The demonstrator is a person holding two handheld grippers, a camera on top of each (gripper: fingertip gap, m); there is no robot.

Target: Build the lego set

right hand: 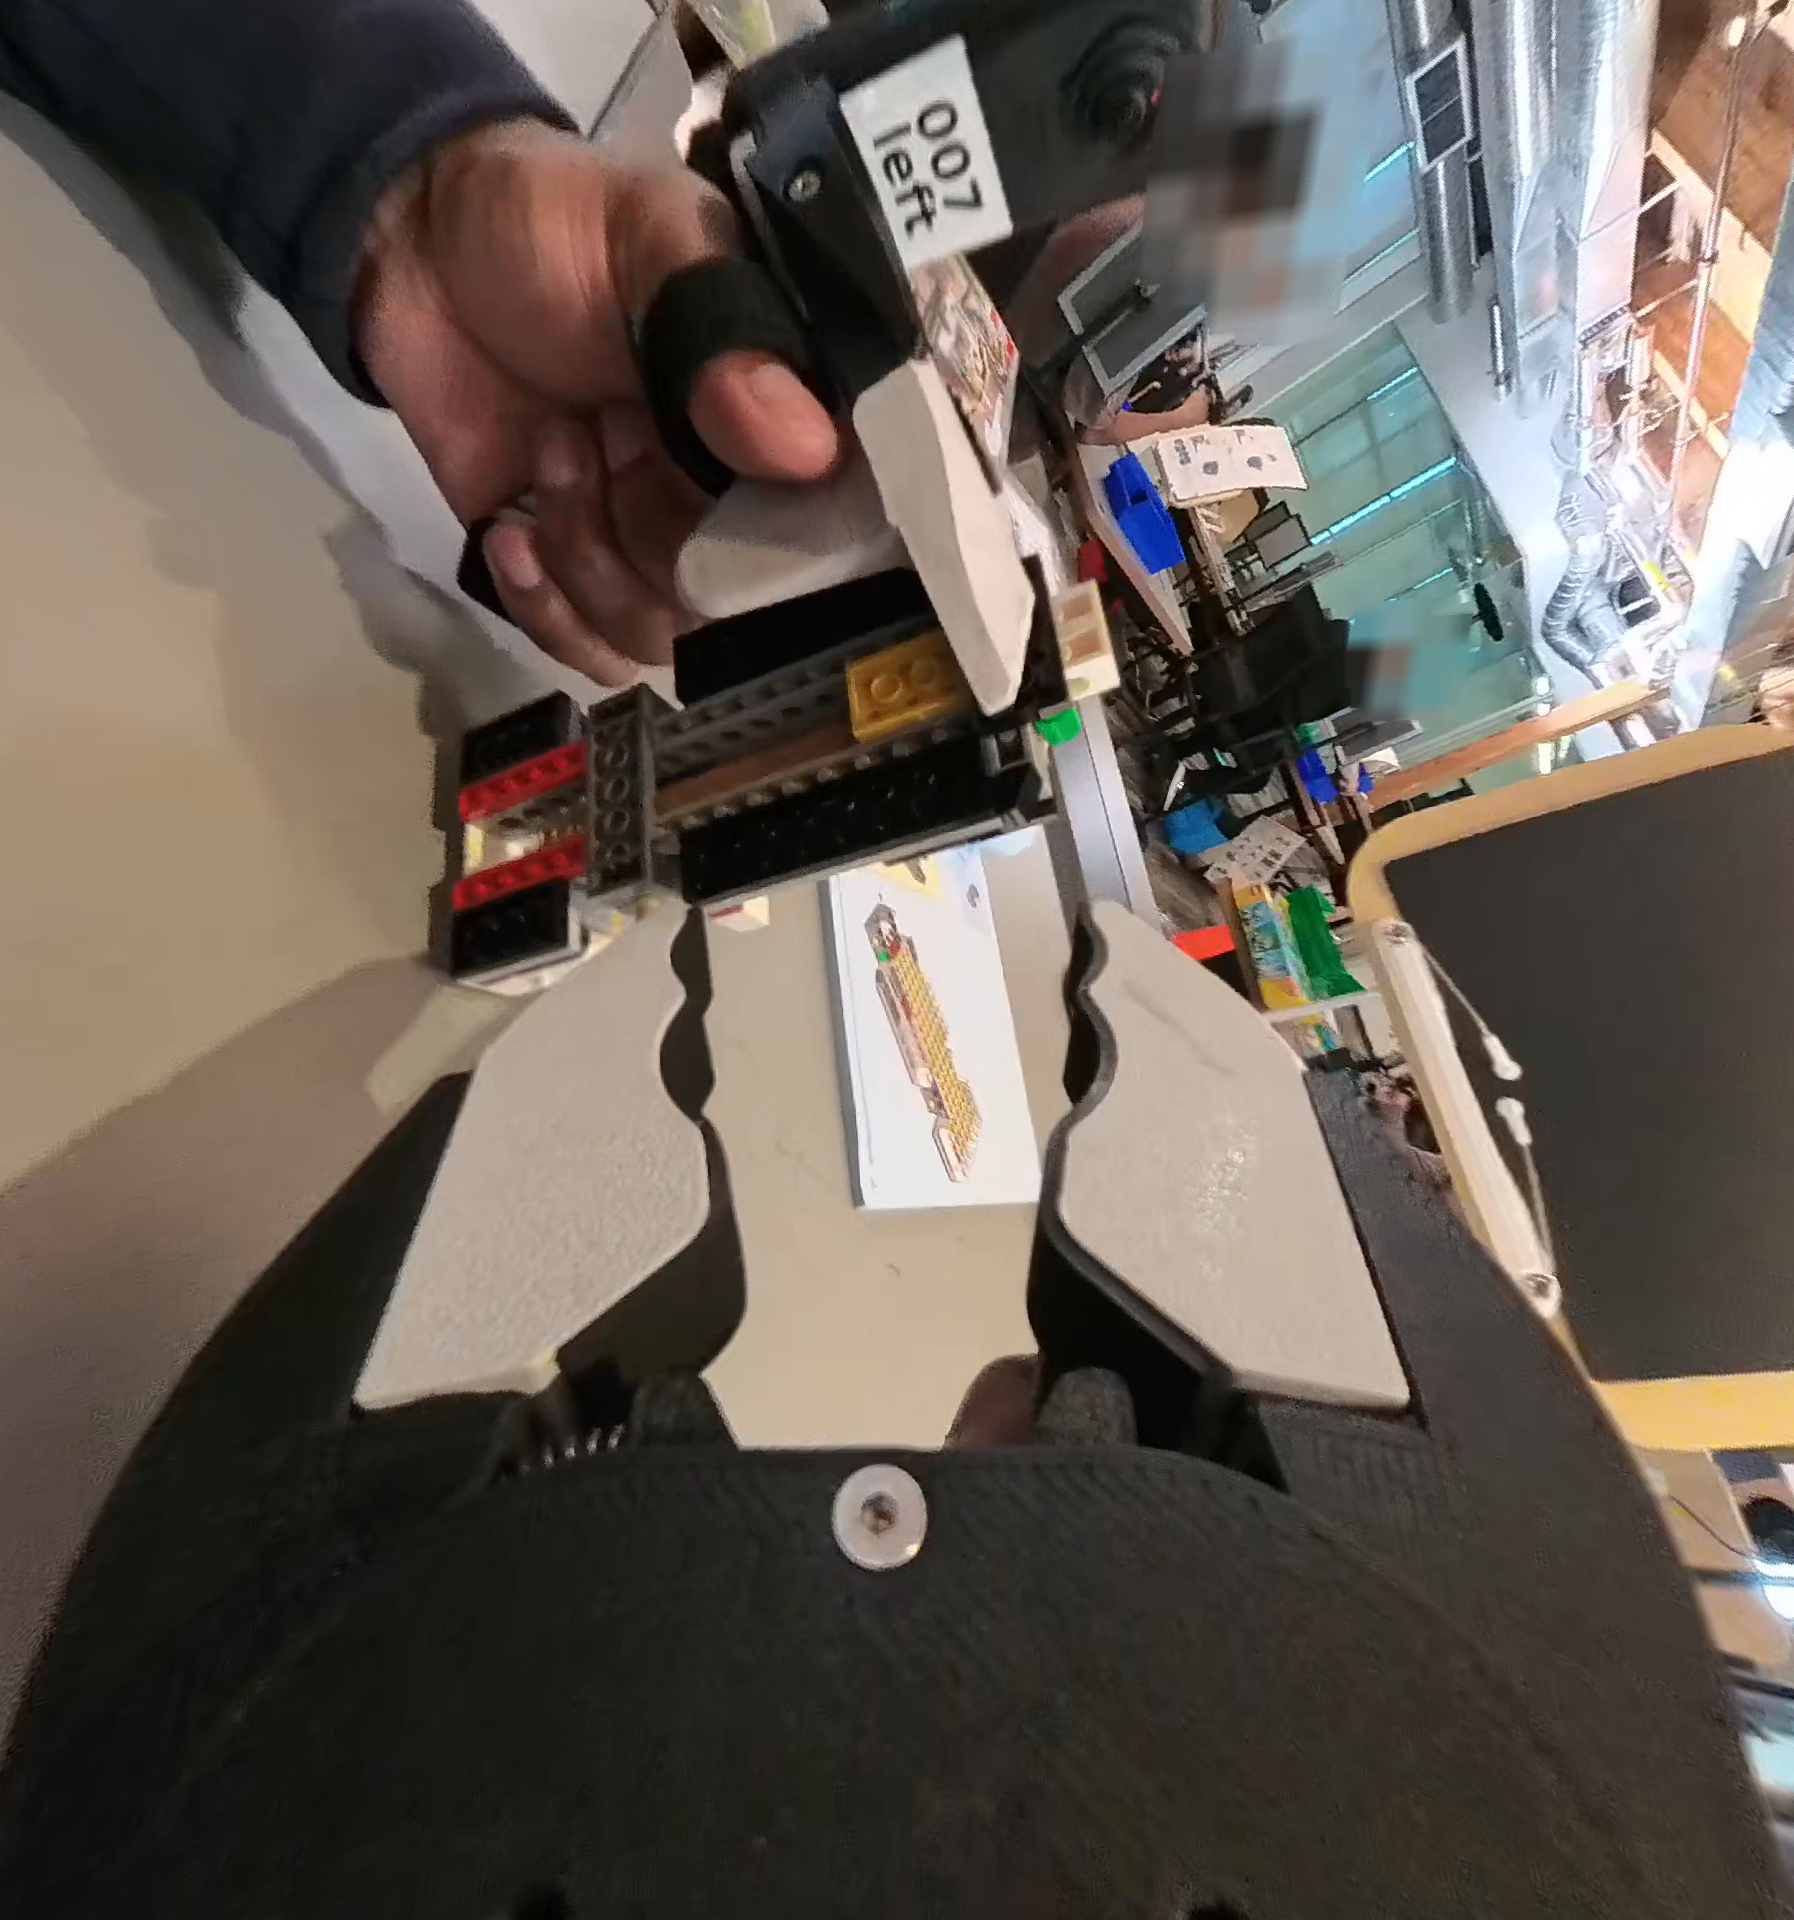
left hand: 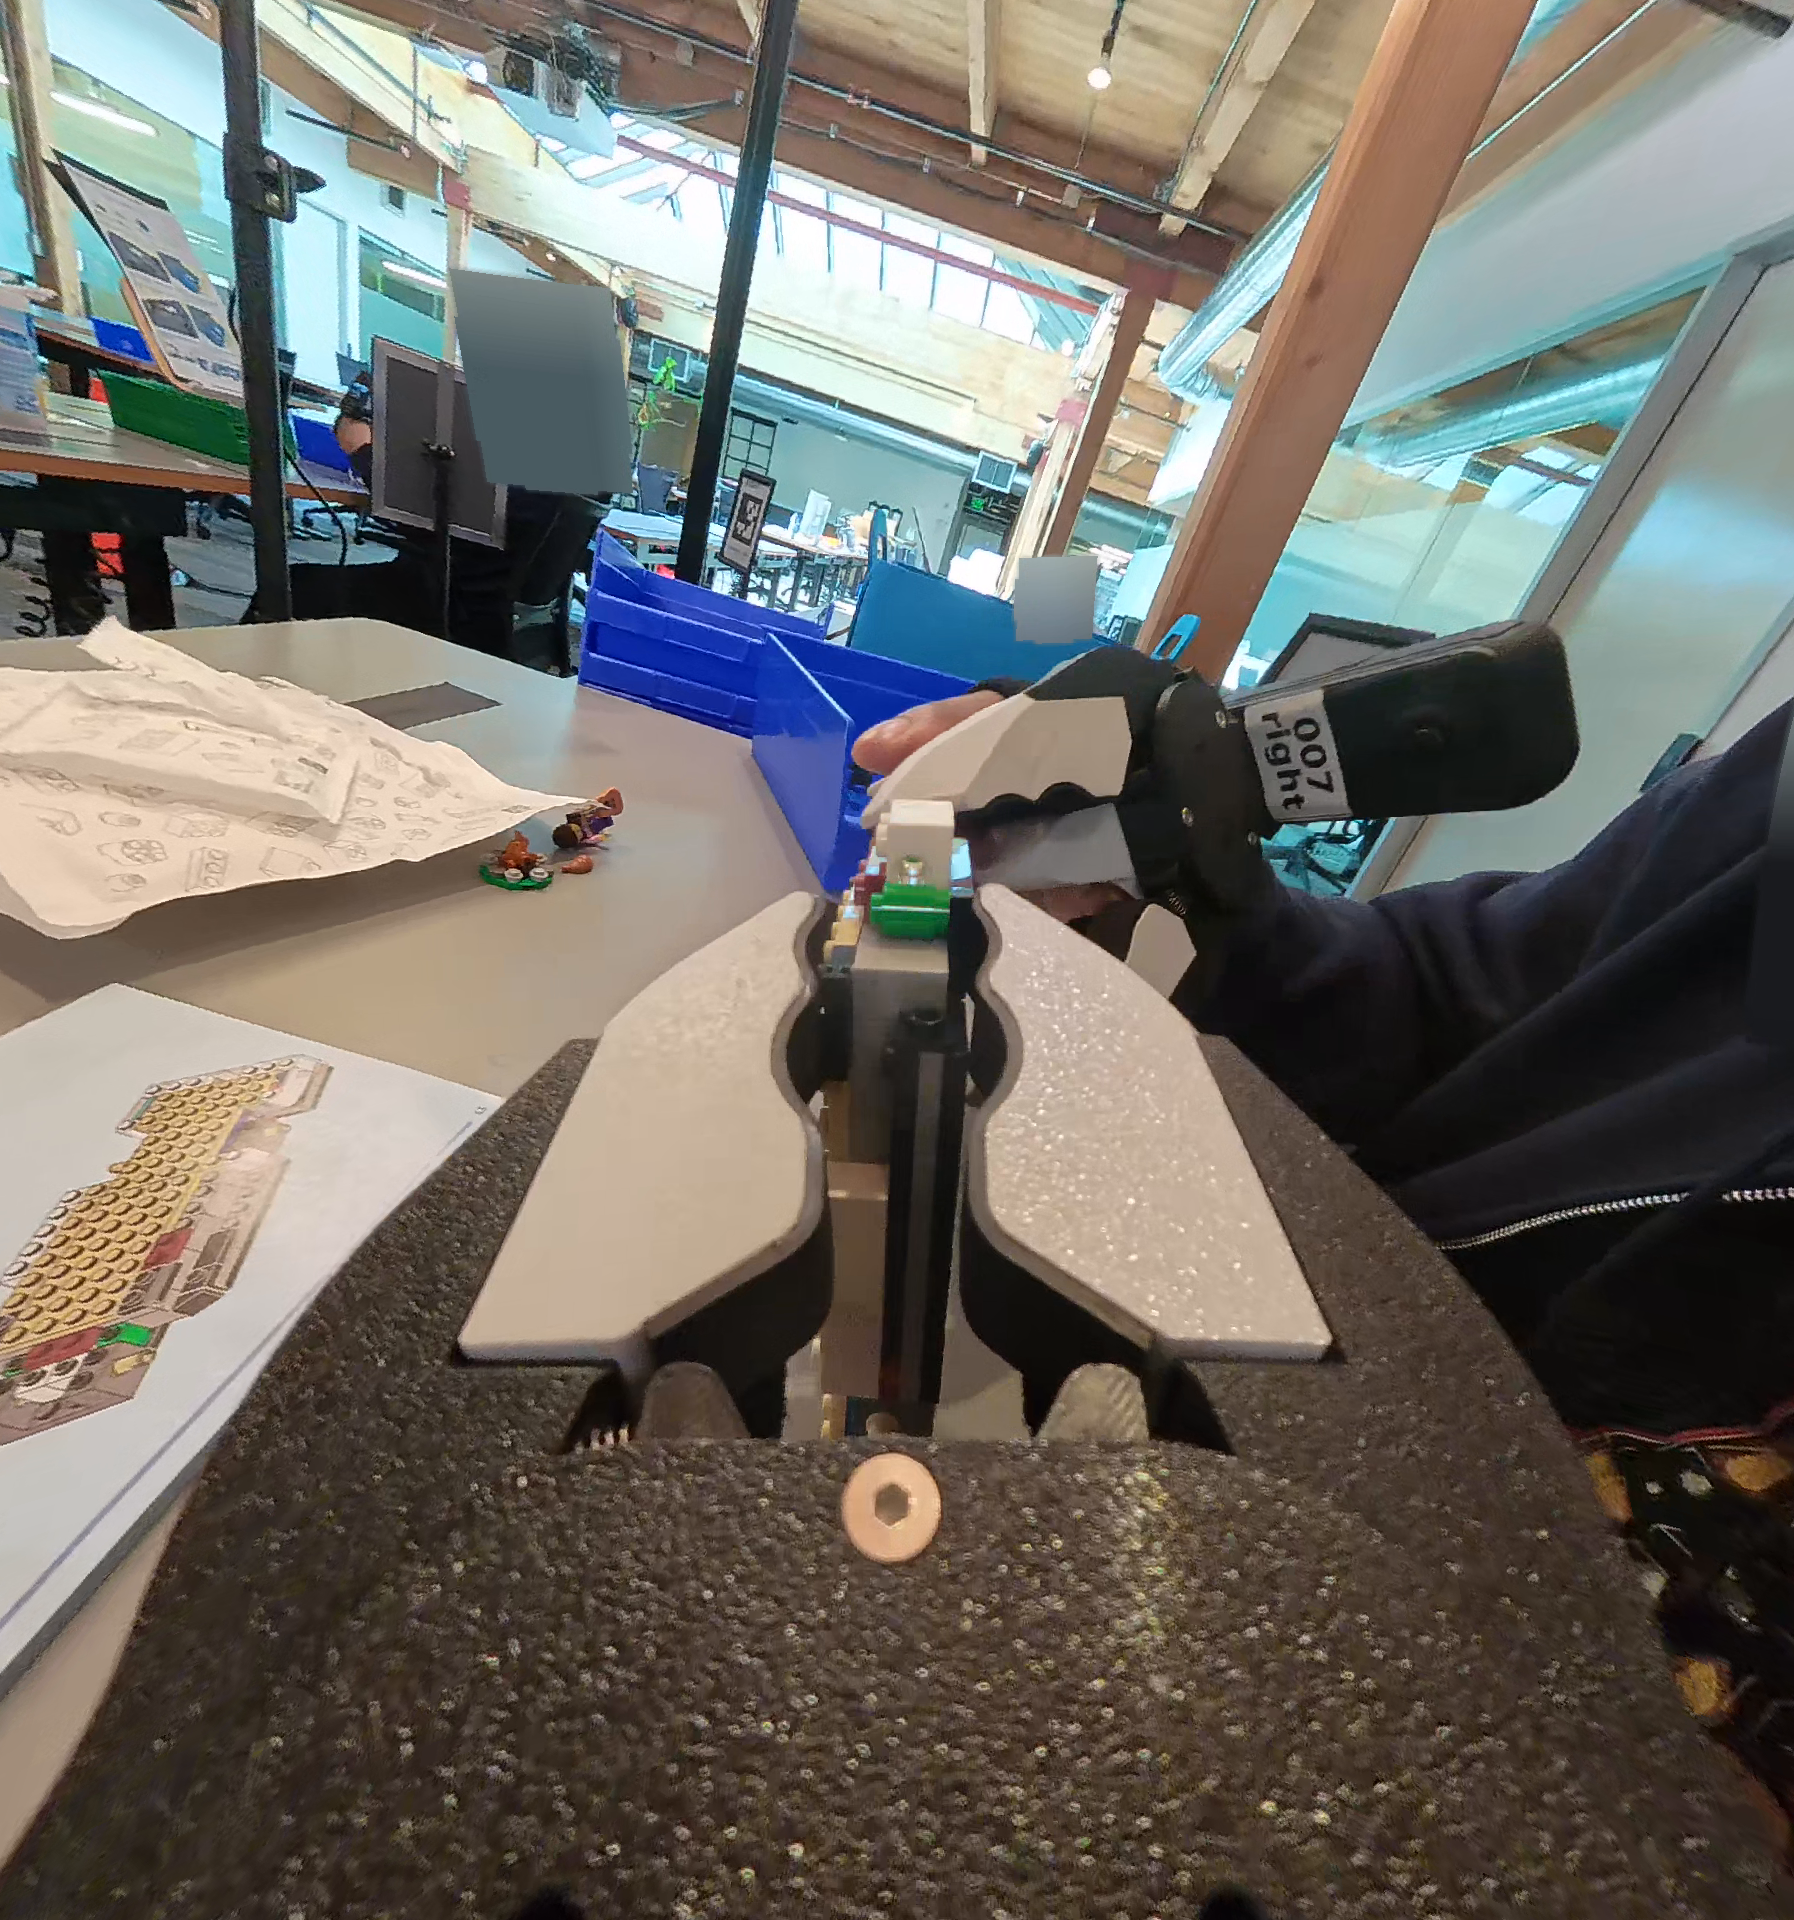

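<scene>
Left tool (left hand: 893,914) clamps one brick model (left hand: 898,997) | right tool (right hand: 882,935) wide open, bare | two booklets

Long brick model (right hand: 820,779), black, grey, tan, red bands at one end; clamped lengthwise between left tool (left hand: 898,914) pads, white block and green piece (left hand: 908,906) at tip, just ahead of open right tool (right hand: 888,935)

Blue bins (left hand: 685,644) (stacked), crumpled paper (left hand: 197,769).

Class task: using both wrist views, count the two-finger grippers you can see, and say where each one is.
2. The left gripper is clamped on the brick model; the right gripper is open beside that model's far end.
</scene>
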